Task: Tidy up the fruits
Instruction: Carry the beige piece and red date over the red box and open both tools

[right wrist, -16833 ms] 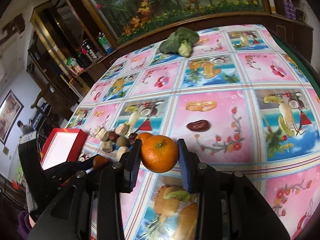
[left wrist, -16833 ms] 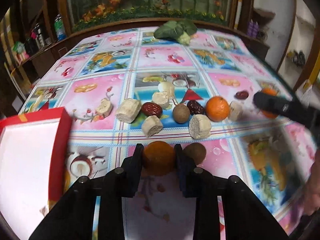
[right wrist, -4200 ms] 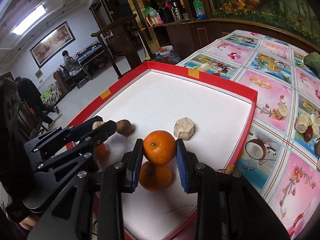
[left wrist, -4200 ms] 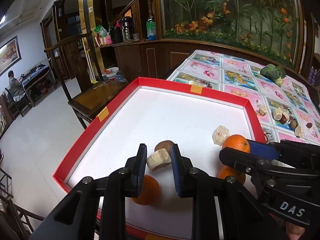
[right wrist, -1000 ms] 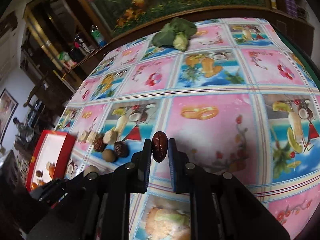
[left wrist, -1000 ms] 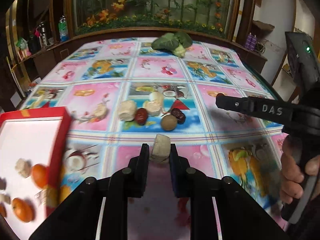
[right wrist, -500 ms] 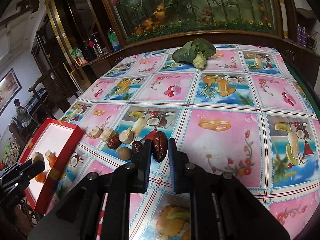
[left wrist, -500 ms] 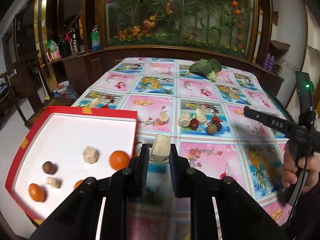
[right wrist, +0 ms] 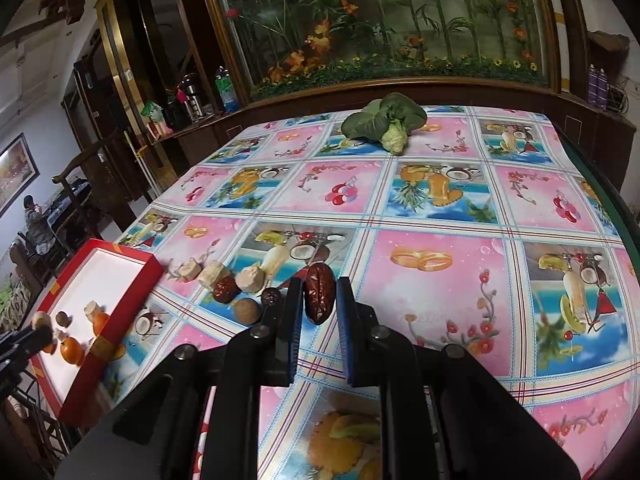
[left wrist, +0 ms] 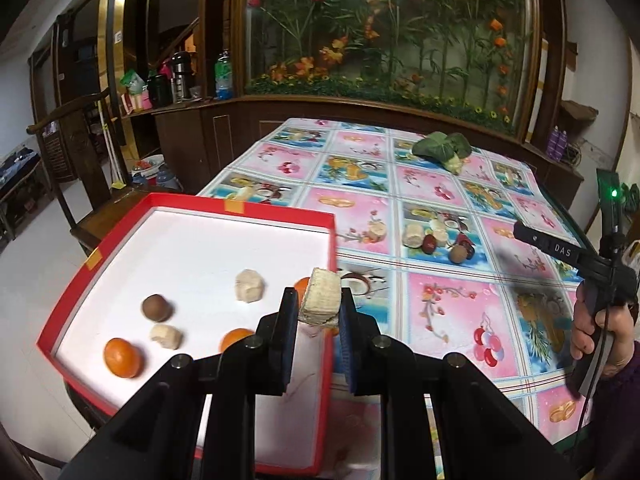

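Note:
My left gripper (left wrist: 318,312) is shut on a pale banana piece (left wrist: 321,295) and holds it above the right rim of the red tray (left wrist: 240,213). The white tray floor holds oranges (left wrist: 121,357), a brown round fruit (left wrist: 155,307) and pale pieces (left wrist: 249,285). My right gripper (right wrist: 318,300) is shut on a dark red date (right wrist: 319,293) above the patterned tablecloth (right wrist: 432,272). A cluster of pale pieces, a date and a brown fruit (right wrist: 247,310) lies on the cloth just left of it. The tray also shows in the right wrist view (right wrist: 120,256), at far left.
A leafy green vegetable (right wrist: 386,122) lies at the table's far end. A wooden chair (left wrist: 76,148) stands beyond the tray's left side. A dark wooden cabinet with bottles (left wrist: 184,80) runs behind the table. The table's right edge (right wrist: 600,192) drops off.
My left gripper has carried the banana piece left, over the tray's right rim. My right gripper has drawn back a little with the date, and the fruit cluster now sits closer.

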Demonstrator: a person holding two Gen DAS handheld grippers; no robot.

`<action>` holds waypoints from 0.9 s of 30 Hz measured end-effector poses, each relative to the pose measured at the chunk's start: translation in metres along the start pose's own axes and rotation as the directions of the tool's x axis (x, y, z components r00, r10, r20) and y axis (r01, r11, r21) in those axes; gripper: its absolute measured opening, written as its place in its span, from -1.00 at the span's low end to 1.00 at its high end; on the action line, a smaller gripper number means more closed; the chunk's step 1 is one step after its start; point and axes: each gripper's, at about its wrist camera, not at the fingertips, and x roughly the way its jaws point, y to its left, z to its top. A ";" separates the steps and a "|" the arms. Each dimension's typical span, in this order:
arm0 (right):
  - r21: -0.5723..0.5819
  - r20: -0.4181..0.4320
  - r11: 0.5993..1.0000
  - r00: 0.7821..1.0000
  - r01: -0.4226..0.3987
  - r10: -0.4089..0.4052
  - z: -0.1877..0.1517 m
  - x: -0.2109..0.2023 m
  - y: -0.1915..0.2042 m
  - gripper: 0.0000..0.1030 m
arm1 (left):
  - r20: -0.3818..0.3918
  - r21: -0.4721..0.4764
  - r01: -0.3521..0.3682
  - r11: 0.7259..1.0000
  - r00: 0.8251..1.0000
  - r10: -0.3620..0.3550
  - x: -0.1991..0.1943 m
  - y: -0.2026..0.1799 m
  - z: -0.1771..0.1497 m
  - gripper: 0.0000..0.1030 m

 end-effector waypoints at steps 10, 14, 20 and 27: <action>0.001 0.009 0.998 0.998 0.069 -0.069 -0.006 0.003 -0.002 -0.65 | 0.002 -0.060 -0.005 0.998 1.000 0.005 -0.005 0.032 -0.009 -0.65; 0.014 0.004 0.997 0.997 0.080 -0.080 -0.006 0.005 -0.003 -0.65 | -0.002 -0.078 -0.016 0.997 1.000 0.016 -0.004 0.043 -0.013 -0.65; 0.020 0.018 0.998 0.998 0.052 -0.053 -0.007 -0.002 0.011 -0.65 | 0.002 -0.109 -0.031 0.994 1.000 0.031 -0.003 0.061 -0.012 -0.65; -0.042 0.024 0.995 0.995 -0.093 0.094 -0.015 -0.013 0.074 -0.65 | 0.012 -0.144 -0.087 0.986 0.996 0.089 -0.006 0.090 -0.011 -0.65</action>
